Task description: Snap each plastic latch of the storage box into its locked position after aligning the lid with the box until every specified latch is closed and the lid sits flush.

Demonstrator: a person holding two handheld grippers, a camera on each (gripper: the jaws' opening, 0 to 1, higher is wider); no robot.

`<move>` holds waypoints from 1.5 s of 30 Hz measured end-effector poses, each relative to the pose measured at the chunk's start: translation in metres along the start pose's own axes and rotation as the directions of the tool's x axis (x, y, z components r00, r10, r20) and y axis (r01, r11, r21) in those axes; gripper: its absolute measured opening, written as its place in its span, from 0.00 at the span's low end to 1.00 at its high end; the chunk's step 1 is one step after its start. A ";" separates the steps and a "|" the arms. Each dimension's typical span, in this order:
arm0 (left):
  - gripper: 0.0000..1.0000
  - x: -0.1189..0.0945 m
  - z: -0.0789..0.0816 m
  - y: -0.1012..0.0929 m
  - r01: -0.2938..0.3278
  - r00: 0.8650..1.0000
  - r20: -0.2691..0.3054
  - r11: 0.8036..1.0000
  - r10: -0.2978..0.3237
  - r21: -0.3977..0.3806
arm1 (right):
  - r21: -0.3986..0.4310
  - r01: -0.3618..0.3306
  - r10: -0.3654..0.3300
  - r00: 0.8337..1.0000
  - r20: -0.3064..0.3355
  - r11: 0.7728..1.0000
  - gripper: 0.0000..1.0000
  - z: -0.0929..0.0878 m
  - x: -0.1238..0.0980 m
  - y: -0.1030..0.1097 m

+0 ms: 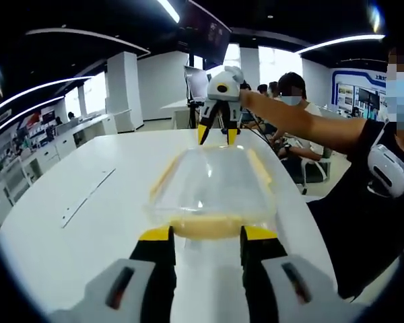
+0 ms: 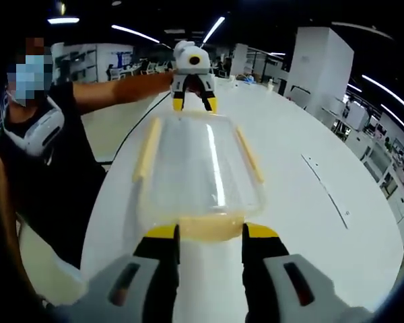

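Observation:
A clear storage box with its lid [image 1: 212, 182] [image 2: 202, 165] lies lengthwise on the white table between the two grippers. Yellow latches run along its long sides [image 1: 261, 168] [image 2: 148, 151] and its ends. My left gripper [image 1: 207, 235] stands open at the near end, its yellow tips on either side of the end latch [image 1: 205, 227]. The right gripper [image 2: 210, 234] is open too, its tips flanking the opposite end latch [image 2: 209, 226]. Each gripper appears at the far end in the other's view: the right gripper [image 1: 215, 134], the left gripper [image 2: 194, 102].
The white oval table [image 1: 74, 202] [image 2: 323, 202] has a thin seam to one side of the box. A person in black [image 1: 370, 175] [image 2: 47, 168] stands at the table's edge holding both grippers. Other people sit at desks behind [image 1: 293, 94].

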State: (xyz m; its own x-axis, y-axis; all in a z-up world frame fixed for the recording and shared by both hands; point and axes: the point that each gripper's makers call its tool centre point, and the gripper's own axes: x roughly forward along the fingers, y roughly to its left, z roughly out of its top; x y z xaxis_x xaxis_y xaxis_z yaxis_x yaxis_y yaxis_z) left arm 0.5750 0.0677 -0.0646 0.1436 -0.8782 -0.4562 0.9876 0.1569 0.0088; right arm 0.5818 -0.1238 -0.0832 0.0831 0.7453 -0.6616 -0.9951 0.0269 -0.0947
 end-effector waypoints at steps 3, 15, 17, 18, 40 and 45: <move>0.35 0.003 -0.006 -0.003 0.003 1.000 -0.007 1.000 -0.003 -0.004 | 0.005 -0.005 0.005 1.000 -0.004 1.000 0.33 -0.003 0.004 0.002; 0.35 0.004 -0.014 -0.006 0.015 1.000 -0.006 1.000 -0.015 -0.013 | -0.004 -0.013 0.013 0.999 -0.034 1.000 0.33 -0.006 0.012 0.013; 0.35 0.005 -0.015 -0.007 0.016 1.000 -0.007 1.000 -0.016 -0.016 | -0.003 -0.014 0.014 0.999 -0.033 1.000 0.33 -0.005 0.013 0.015; 0.35 0.005 -0.016 -0.007 0.014 1.000 -0.008 1.000 -0.015 -0.015 | -0.003 -0.014 0.014 0.999 -0.033 1.000 0.33 -0.005 0.013 0.016; 0.36 0.011 -0.020 -0.023 0.018 1.000 -0.011 0.999 -0.018 0.026 | 0.004 -0.011 0.011 1.000 -0.018 1.000 0.33 -0.009 0.016 0.034; 0.36 0.010 -0.021 -0.024 0.012 1.000 -0.012 0.999 -0.012 0.038 | 0.004 0.000 0.000 1.000 -0.002 1.000 0.33 -0.010 0.013 0.026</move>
State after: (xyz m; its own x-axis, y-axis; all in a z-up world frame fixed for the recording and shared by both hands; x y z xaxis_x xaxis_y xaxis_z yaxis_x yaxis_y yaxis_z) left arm 0.5511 0.0650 -0.0882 0.1310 -0.8745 -0.4671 0.9910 0.1289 0.0367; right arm 0.5576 -0.1196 -0.1020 0.0833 0.7442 -0.6627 -0.9953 0.0295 -0.0920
